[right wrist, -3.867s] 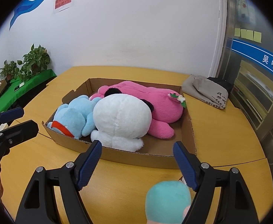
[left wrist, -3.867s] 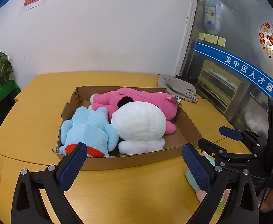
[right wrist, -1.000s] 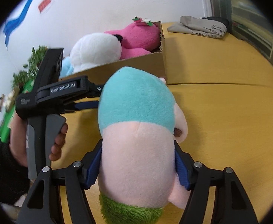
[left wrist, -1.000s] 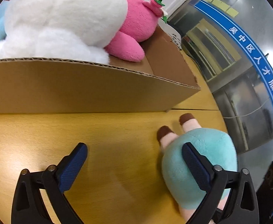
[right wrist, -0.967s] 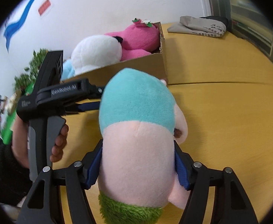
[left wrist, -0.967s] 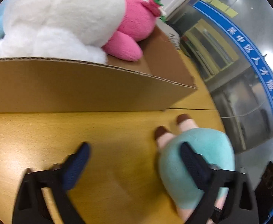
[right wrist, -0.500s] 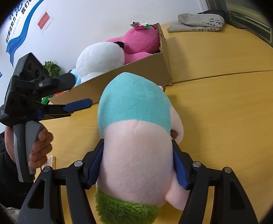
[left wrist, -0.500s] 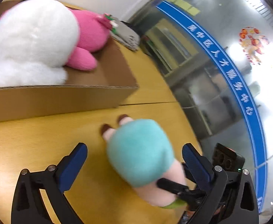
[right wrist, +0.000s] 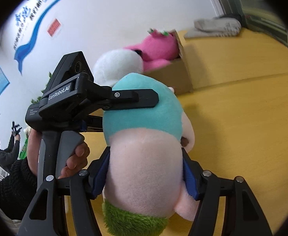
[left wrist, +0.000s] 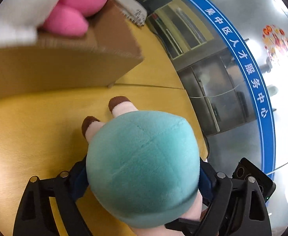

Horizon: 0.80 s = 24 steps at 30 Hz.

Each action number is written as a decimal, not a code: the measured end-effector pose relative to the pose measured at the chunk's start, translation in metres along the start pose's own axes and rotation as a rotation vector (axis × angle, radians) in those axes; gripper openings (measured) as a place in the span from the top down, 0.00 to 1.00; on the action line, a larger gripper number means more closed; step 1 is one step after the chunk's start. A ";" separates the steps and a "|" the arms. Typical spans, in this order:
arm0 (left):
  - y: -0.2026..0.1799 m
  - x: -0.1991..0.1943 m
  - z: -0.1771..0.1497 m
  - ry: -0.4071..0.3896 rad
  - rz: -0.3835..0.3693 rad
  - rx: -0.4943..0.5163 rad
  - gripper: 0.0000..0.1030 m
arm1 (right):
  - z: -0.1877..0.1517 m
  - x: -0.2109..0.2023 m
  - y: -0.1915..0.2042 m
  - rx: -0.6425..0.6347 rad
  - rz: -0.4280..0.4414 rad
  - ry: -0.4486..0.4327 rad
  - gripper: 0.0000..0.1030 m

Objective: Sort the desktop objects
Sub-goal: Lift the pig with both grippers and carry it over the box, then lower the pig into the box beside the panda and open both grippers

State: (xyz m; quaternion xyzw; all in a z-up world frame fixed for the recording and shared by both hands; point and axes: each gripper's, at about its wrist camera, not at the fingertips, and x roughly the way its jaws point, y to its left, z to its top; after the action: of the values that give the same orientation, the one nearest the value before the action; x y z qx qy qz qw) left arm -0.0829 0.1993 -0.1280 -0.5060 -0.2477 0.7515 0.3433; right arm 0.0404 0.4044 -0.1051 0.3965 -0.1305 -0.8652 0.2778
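Observation:
A plush doll with a teal body point(left wrist: 142, 165), pink skin and green hair point(right wrist: 144, 157) is held above the yellow table. My left gripper point(left wrist: 142, 179) is shut on its teal part; in the right wrist view the left gripper point(right wrist: 144, 98) clasps it from the left. My right gripper point(right wrist: 144, 175) is shut on the doll's pink part. The cardboard box point(left wrist: 65, 66) holds a pink plush point(left wrist: 81, 2) and a white plush point(right wrist: 118, 66).
The yellow table point(right wrist: 242, 118) extends to the right. A grey folded cloth point(right wrist: 216, 26) lies at its far edge. A glass wall with a blue banner point(left wrist: 242, 59) is on the right. A person point(right wrist: 4, 153) stands far left.
My left gripper has moved in over the doll and closed on its teal part. My right gripper keeps its hold and has lifted the doll slightly.

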 end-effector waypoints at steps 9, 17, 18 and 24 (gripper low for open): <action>-0.067 -0.083 0.134 -0.171 0.092 0.280 0.09 | 0.132 -0.004 0.050 -0.167 0.024 -0.232 0.38; 0.025 -0.029 0.261 -0.015 0.215 0.145 0.08 | 0.199 0.120 -0.007 -0.086 0.010 -0.175 0.39; 0.042 -0.010 0.261 0.036 0.248 0.121 0.08 | 0.191 0.133 -0.011 -0.093 -0.023 -0.138 0.42; 0.039 0.026 0.238 0.138 0.325 0.271 0.06 | 0.158 0.140 -0.010 -0.129 -0.127 -0.053 0.44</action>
State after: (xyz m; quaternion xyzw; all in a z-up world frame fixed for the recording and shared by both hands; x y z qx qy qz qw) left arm -0.3213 0.1880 -0.0845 -0.5388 -0.0359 0.7869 0.2987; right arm -0.1573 0.3315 -0.0920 0.3623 -0.0561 -0.8979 0.2437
